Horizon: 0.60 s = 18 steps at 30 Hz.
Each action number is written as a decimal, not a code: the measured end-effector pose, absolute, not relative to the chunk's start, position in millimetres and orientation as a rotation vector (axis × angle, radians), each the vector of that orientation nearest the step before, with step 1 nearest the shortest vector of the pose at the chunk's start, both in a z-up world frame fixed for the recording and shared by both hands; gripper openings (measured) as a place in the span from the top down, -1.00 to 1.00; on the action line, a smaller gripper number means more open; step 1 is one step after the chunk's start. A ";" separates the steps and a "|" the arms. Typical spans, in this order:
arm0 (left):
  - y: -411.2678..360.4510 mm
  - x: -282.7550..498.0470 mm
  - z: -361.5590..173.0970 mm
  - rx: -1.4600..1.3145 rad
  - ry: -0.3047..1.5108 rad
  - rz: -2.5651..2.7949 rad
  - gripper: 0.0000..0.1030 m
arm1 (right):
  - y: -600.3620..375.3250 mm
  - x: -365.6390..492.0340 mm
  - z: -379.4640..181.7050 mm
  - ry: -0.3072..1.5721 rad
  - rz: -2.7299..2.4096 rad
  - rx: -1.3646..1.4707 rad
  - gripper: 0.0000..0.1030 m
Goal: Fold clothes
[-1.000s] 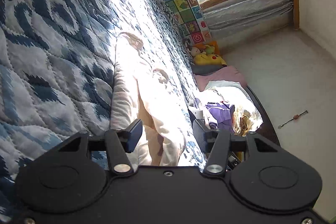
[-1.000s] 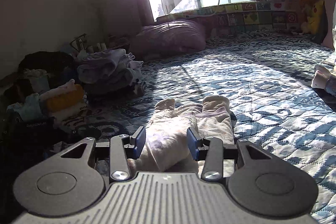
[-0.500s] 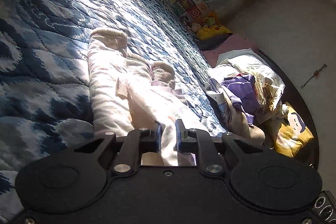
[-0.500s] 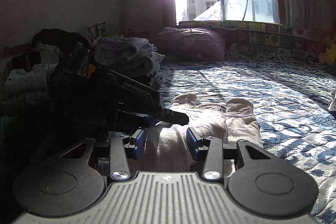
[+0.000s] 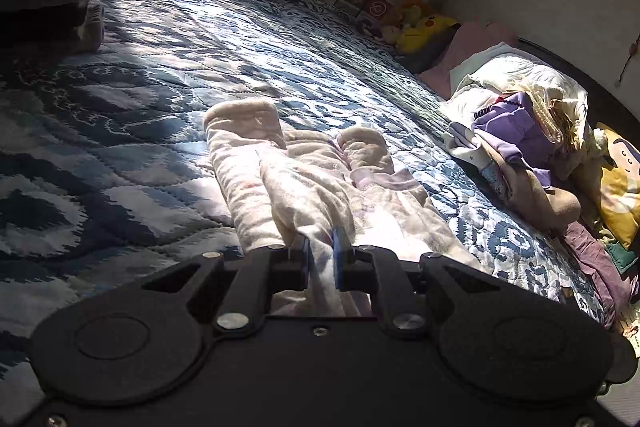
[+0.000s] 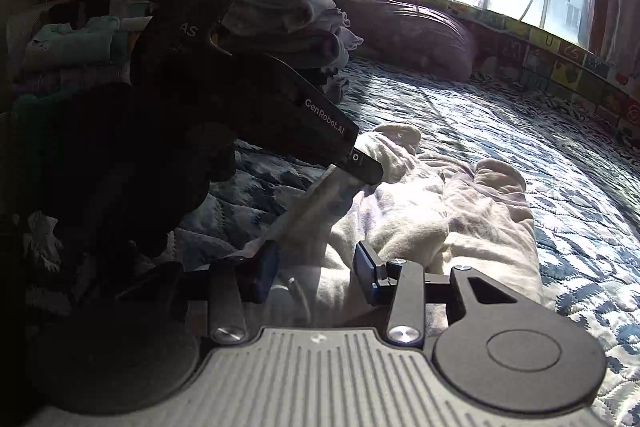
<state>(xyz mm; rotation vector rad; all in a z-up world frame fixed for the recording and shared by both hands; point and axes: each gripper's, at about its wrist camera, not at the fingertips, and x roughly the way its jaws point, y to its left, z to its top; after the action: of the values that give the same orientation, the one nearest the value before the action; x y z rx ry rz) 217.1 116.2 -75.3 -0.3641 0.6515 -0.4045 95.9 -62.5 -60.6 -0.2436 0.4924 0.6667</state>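
Garment: pale pink fleece garment (image 5: 316, 187) is lying lengthwise on the blue quilted bedspread (image 5: 120, 131), its two rounded ends pointing toward the window.
Left gripper: your left gripper (image 5: 320, 257) is pinching a raised ridge of the near fabric, its blue pads nearly together with cloth between them.
Right gripper: your right gripper (image 6: 316, 269) is hovering with its pads well apart over the near hem, holding nothing; in its view the left tool's black body is crossing above the garment.
Risk, slip: you are gripping only a thin ridge, so a quick lift is likely to pull the plush cloth free.
Risk, skew: you are lifting one side alone; the fold will probably run crooked unless the right pads are closing on the matching edge.
Risk, collision: the two tools are working close together and may knock.
Texture: fleece is looking soft, thick and wrinkled; the quilt is stitched in puffy ridges.
Surroundings: unfolded clothes (image 5: 528, 131) are lying heaped at the bed's edge.
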 end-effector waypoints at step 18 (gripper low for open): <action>80.1 226.9 -75.5 -0.153 0.643 -0.445 0.38 | -72.2 128.3 -65.1 0.551 0.663 -0.278 0.19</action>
<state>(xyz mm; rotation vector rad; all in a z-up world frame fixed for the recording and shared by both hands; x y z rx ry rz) 226.9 80.1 -75.5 -0.1530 0.6427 -0.4454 128.3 -72.2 -65.1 -0.2778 0.5511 0.6633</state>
